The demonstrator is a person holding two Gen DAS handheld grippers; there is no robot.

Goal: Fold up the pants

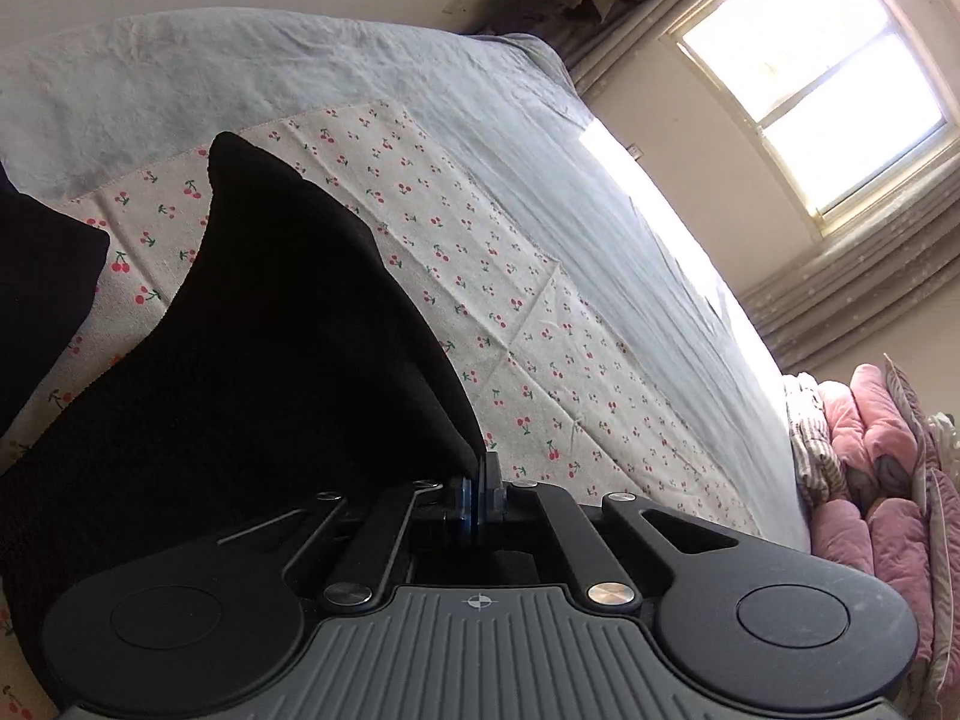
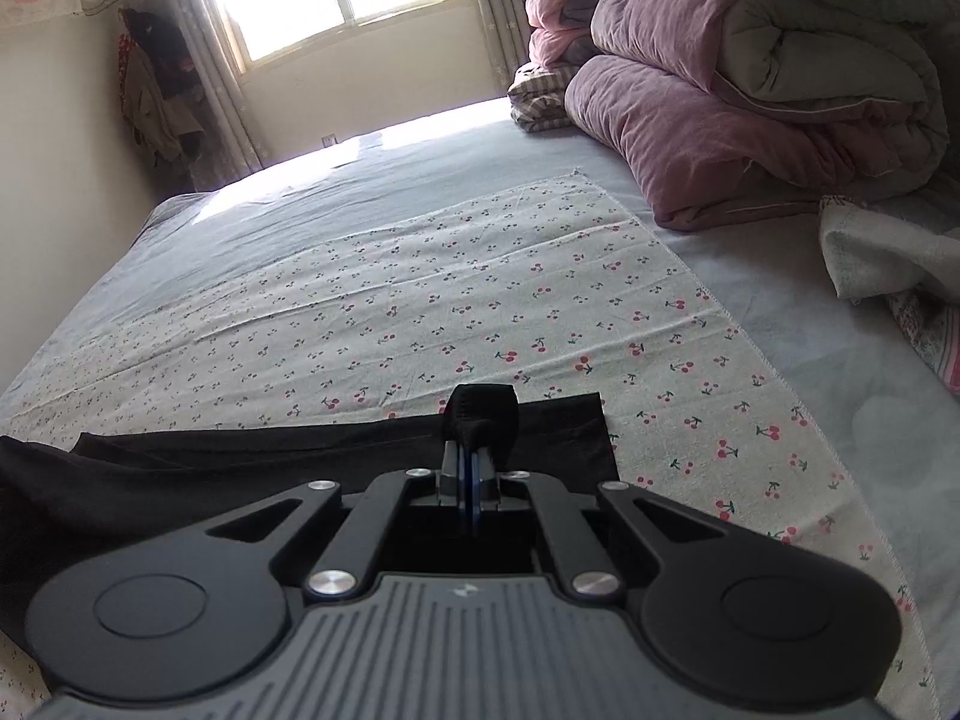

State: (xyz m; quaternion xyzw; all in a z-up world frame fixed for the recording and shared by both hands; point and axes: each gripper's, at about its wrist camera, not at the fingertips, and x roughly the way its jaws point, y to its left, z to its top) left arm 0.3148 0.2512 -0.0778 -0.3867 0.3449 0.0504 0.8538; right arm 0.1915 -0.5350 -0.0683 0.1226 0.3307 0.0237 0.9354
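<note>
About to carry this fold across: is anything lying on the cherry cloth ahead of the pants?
Nothing visible. Both tongs, left and right, are shut on the black pants; the cherry-print cloth ahead lies bare. The folded quilts sit off its far corner.

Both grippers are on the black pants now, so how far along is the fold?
Done: the black pants lie on the cherry-print cloth, and both grippers are shut on fabric. In hand: the left gripper holds a raised flap of them, and the right gripper pinches a bunched edge. Left: no finished fold shows; the lifted fabric has yet to be laid over and flattened.
</note>
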